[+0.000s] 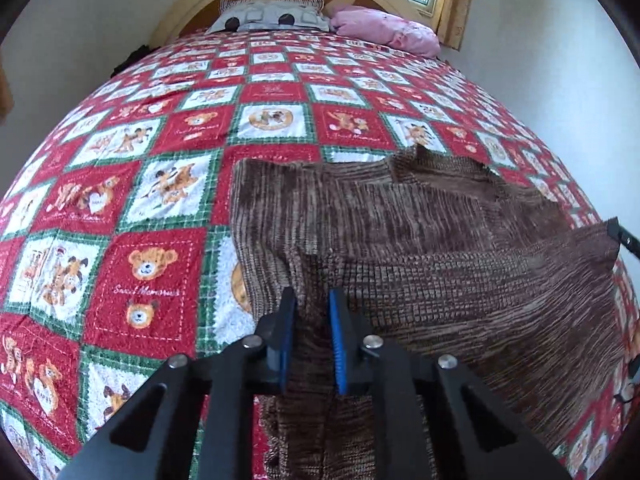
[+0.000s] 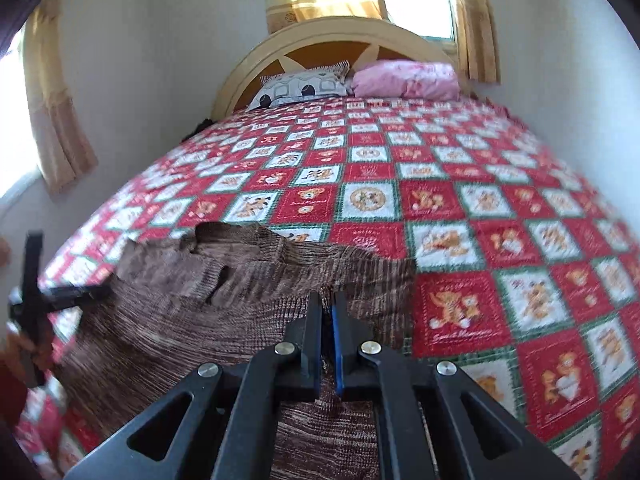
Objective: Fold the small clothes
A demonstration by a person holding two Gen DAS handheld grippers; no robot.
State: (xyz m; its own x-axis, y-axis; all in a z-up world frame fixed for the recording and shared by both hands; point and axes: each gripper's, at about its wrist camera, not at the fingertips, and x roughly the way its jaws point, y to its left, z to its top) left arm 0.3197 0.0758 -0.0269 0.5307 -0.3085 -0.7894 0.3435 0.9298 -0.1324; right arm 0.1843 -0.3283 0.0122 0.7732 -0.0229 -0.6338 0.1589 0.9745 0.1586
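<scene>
Both the left gripper (image 1: 312, 300) and right gripper (image 2: 329, 300) are pinching the near edge of the brown knit garment (image 1: 420, 240), which is stretching away toward the headboard (image 1: 192, 4)

This is a bedroom in a home. A bed (image 2: 400, 184) fills the room, spread with a red, white and green patchwork quilt (image 1: 152, 208) printed with teddy bears. At the far end stands a rounded cream and orange headboard (image 2: 332, 36), with a grey patterned pillow (image 2: 304, 86) and a pink pillow (image 2: 408, 78) against it. Yellow curtains (image 2: 60, 120) hang at sunlit windows in plain white walls (image 2: 160, 60).
</scene>
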